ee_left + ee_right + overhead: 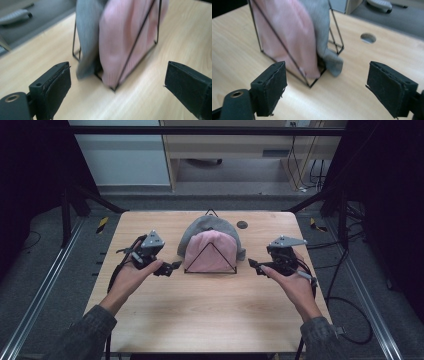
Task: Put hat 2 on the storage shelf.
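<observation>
A thin black wire rack point(210, 259) stands near the middle of the wooden table point(210, 315), towards its far half; a pink cloth point(210, 251) hangs over the front of it and a grey cloth point(205, 226) hangs behind, its edge spilling past the rack's base onto the tabletop. The left gripper point(170, 268) sits just to the left of the rack, held in the person's left hand point(131, 276), jaws spread wide apart and holding nothing; in the left gripper view both cloths point(125, 37) show between its jaws, well clear of them. The right gripper point(256, 266) sits to the right of the rack in the right hand point(295, 285), jaws likewise wide apart and empty; a round hole point(368, 38) in the table lies beyond the rack.
</observation>
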Motion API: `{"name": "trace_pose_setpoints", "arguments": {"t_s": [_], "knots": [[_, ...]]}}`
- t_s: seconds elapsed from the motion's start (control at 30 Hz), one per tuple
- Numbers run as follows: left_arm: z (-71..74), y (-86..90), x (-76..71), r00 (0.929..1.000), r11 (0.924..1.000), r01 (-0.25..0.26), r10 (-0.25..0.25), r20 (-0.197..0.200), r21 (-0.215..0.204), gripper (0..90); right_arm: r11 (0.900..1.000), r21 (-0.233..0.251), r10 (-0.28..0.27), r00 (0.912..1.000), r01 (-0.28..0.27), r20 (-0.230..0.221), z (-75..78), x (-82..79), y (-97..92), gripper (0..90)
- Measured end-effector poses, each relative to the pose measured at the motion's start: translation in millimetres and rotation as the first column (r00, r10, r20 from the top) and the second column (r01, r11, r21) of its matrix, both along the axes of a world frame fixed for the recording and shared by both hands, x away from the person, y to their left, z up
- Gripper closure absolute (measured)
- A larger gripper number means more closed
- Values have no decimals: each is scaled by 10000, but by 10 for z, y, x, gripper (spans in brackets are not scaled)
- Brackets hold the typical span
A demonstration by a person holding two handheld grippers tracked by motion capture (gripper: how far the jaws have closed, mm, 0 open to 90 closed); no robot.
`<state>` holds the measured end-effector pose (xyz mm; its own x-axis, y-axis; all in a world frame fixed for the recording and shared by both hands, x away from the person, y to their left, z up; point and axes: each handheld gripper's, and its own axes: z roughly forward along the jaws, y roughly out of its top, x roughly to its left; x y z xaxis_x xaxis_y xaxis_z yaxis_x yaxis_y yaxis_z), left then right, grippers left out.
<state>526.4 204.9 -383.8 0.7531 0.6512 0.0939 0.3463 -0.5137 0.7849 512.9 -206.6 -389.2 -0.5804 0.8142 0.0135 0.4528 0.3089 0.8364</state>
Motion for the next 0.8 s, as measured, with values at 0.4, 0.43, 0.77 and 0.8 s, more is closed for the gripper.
{"name": "trace_pose_setpoints", "arguments": {"t_s": [0.4, 0.43, 0.77, 0.8], "knots": [[-704, 267, -198, 9871, 9932, -110, 293, -1575, 1160, 61, 9977, -668, -45, 9820, -83, -1887, -714, -155, 4, 103], [-755, 272, -202, 9853, 9928, -95, 297, -1680, 1195, 60, 9966, -824, -97, 9809, -65, -1944, -768, -154, 11, 104], [-1116, 256, -251, 9701, 9839, 219, 220, -2416, 1776, 28, 9852, -1705, -246, 9703, -173, -2406, -1030, -166, 86, 108], [-1116, 256, -251, 9701, 9839, 219, 220, -2416, 1776, 5, 9852, -1705, -246, 9703, -173, -2406, -1030, -166, 86, 108]]}}
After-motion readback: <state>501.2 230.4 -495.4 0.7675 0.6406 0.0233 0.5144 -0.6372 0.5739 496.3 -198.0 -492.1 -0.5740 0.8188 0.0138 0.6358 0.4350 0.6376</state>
